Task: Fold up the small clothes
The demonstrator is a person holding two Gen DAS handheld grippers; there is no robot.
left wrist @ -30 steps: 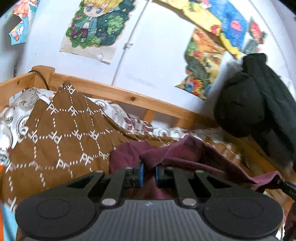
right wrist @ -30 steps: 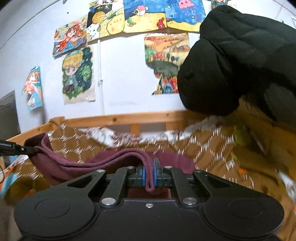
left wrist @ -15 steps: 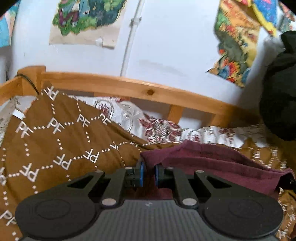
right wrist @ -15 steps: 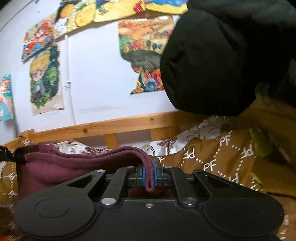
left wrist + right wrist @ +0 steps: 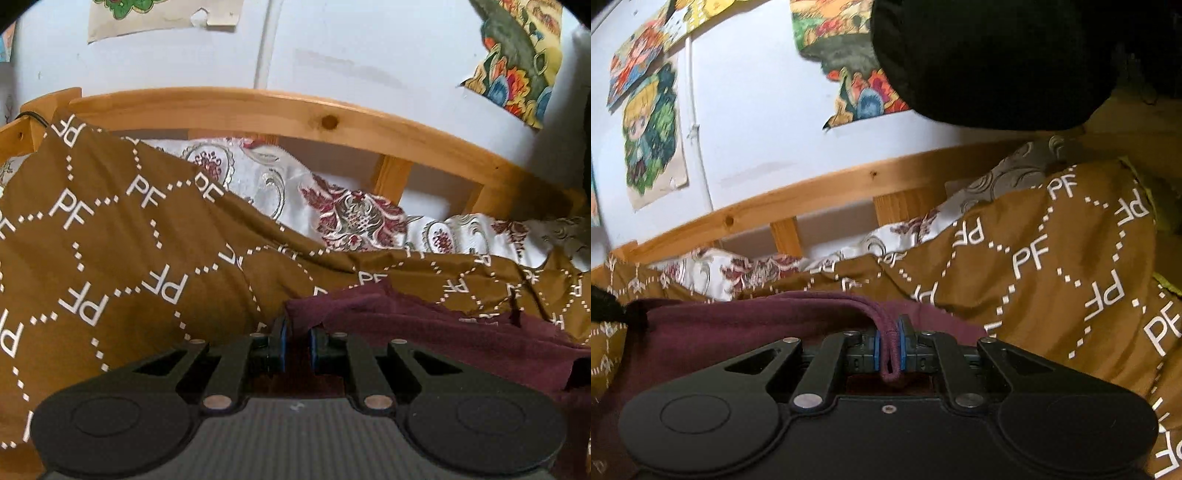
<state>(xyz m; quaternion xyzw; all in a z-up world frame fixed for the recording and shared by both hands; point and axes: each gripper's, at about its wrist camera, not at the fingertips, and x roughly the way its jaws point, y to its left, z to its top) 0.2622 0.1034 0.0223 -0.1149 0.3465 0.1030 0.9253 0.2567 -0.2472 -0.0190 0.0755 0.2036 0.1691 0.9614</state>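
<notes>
We see the left gripper point(image 5: 297, 339) pinching a corner of the maroon garment point(image 5: 443, 332) at lower centre. The right gripper point(image 5: 889, 341) grips its hem, jaws opening, above the brown quilt point(image 5: 1052, 266).

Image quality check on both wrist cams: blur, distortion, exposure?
Left wrist: the wooden bed rail bows heavily from the fisheye, the corners vignette black, and the brown PF blanket reads sharp. Right wrist: the view is tilted, the black jacket is crushed to featureless dark, the rail and wall posters are slightly soft, and the maroon garment is dim.
</notes>
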